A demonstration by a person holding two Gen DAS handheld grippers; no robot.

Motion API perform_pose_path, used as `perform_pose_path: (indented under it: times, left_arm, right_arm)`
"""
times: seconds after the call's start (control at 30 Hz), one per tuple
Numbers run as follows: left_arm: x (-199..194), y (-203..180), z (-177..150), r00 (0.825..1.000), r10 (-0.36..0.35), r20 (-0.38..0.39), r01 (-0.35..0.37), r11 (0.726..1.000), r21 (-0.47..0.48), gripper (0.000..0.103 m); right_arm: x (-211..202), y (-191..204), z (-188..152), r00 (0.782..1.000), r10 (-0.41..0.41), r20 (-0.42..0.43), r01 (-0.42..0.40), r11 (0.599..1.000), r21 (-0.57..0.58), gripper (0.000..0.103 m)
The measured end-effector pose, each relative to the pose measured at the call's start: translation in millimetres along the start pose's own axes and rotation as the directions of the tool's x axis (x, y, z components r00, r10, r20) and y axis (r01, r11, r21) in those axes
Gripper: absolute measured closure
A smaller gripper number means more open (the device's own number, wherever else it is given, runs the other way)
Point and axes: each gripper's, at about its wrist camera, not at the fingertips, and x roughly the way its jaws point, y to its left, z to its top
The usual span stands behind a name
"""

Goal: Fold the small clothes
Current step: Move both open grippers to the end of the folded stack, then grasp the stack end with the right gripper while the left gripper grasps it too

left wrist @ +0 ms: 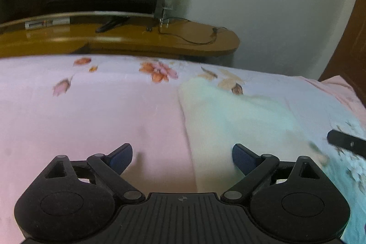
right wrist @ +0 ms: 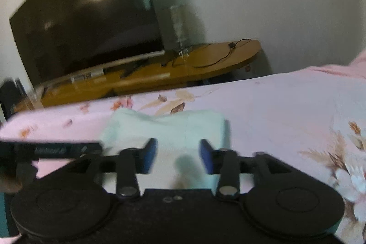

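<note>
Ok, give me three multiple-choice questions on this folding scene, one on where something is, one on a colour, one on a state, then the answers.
1. Where does the small garment lie?
A. on the floral bedsheet
B. on the wooden TV stand
C. hanging from a gripper

2. What colour is the garment?
A. dark red
B. pale mint green
C. black

3. How does the left gripper stand?
A. shut on the garment
B. shut on nothing
C. open, holding nothing

Answers: 1 A, it lies flat on the sheet, in front of the stand. 2 B, light mint against pink. 3 C, its blue pads stand wide apart with cloth visible between them.
</note>
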Motion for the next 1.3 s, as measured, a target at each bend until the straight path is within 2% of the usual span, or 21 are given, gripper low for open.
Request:
perform_pose_path:
  times: [0.1,0.17,0.2,0.3,0.33,0.4,0.43,0.47,0.53,0.57,0.73,0.8,0.87,0.93,1.03,1.1,1.17,1.2,1.23,1.27,1.3]
  left_arm:
    - [0,5,-10,0.999,-0.047,-0.027,0.046,0.998,-0.036,0.010]
    - [6,7,-15,0.993,-0.096,-0.070,0.090,0.993,-0.077,0.010]
    - [12,4,-19,0.992,-0.080,-0.095,0.074,0.995,-0.063,0.009]
    - [18,-4,-19,0.995,-0.031,-0.098,0.032,0.999,0.013,0.003]
    - [17,-4,-14,0.993,-0.029,-0.118,0.029,1.000,0.001,0.003]
    - [8,-3,-10,0.994,-0.044,-0.104,0.043,0.999,-0.011,0.003]
    - [4,0,-9,0.993,-0.068,-0.096,0.067,0.998,-0.023,0.003]
    - [4,5,-9,0.989,-0.103,-0.106,0.098,0.994,-0.045,0.003]
    - [8,15,-10,0.977,-0.171,-0.125,0.158,0.982,-0.104,0.016]
    - [12,20,-11,0.966,-0.212,-0.146,0.192,0.971,-0.140,0.027]
    - [29,43,-12,0.901,-0.407,-0.151,0.347,0.884,-0.312,0.027]
    - [37,47,-9,0.880,-0.445,-0.163,0.377,0.866,-0.330,0.027]
    - [40,43,-8,0.878,-0.445,-0.175,0.382,0.872,-0.305,0.027]
    - [42,35,-6,0.883,-0.431,-0.186,0.377,0.887,-0.265,0.027]
    - [45,29,-3,0.881,-0.431,-0.196,0.378,0.889,-0.257,0.027]
    - [47,32,-2,0.871,-0.452,-0.192,0.392,0.876,-0.283,0.027]
    - [48,38,-3,0.860,-0.478,-0.176,0.411,0.856,-0.313,0.027]
    - [51,40,-3,0.859,-0.484,-0.168,0.415,0.849,-0.327,0.027]
    - [53,38,-2,0.862,-0.481,-0.158,0.412,0.848,-0.333,0.027]
    - [55,34,0,0.870,-0.469,-0.153,0.405,0.856,-0.321,0.031]
    - [57,29,2,0.886,-0.438,-0.154,0.383,0.877,-0.289,0.048]
  right_arm:
    - [-11,-18,-5,1.000,0.023,-0.003,-0.022,0.998,0.056,0.056]
    - [-2,-20,-8,0.998,0.048,-0.045,-0.044,0.996,0.077,0.058]
    - [6,-23,-11,0.995,0.061,-0.073,-0.053,0.992,0.112,0.057]
    - [35,-32,-27,0.977,0.051,-0.208,-0.018,0.988,0.155,0.050]
    - [35,-35,-29,0.981,0.057,-0.185,-0.027,0.987,0.159,0.048]
    - [32,-36,-25,0.982,0.047,-0.182,-0.017,0.987,0.162,0.048]
    - [28,-36,-23,0.983,0.057,-0.175,-0.027,0.985,0.168,0.053]
    - [23,-34,-21,0.984,0.076,-0.159,-0.049,0.985,0.166,0.053]
    - [22,-40,-20,0.980,0.127,-0.155,-0.095,0.975,0.202,0.051]
    - [26,-47,-20,0.971,0.168,-0.170,-0.124,0.962,0.244,0.051]
    - [44,-78,-31,0.940,0.294,-0.175,-0.201,0.889,0.412,0.044]
    - [48,-84,-33,0.930,0.335,-0.152,-0.240,0.865,0.440,0.041]
    - [52,-85,-32,0.919,0.362,-0.155,-0.264,0.859,0.438,0.041]
    - [60,-82,-28,0.907,0.385,-0.171,-0.287,0.862,0.419,0.041]
    - [77,-74,-21,0.866,0.455,-0.208,-0.343,0.842,0.416,0.040]
    - [81,-69,-16,0.854,0.464,-0.234,-0.363,0.855,0.371,0.040]
    - [84,-72,-11,0.846,0.469,-0.255,-0.368,0.858,0.357,0.046]
    - [85,-76,-11,0.845,0.468,-0.258,-0.366,0.859,0.358,0.052]
    - [85,-78,-12,0.842,0.476,-0.256,-0.370,0.853,0.369,0.052]
    - [89,-80,-13,0.840,0.485,-0.242,-0.375,0.842,0.387,0.052]
    - [91,-78,-13,0.846,0.482,-0.228,-0.371,0.839,0.397,0.053]
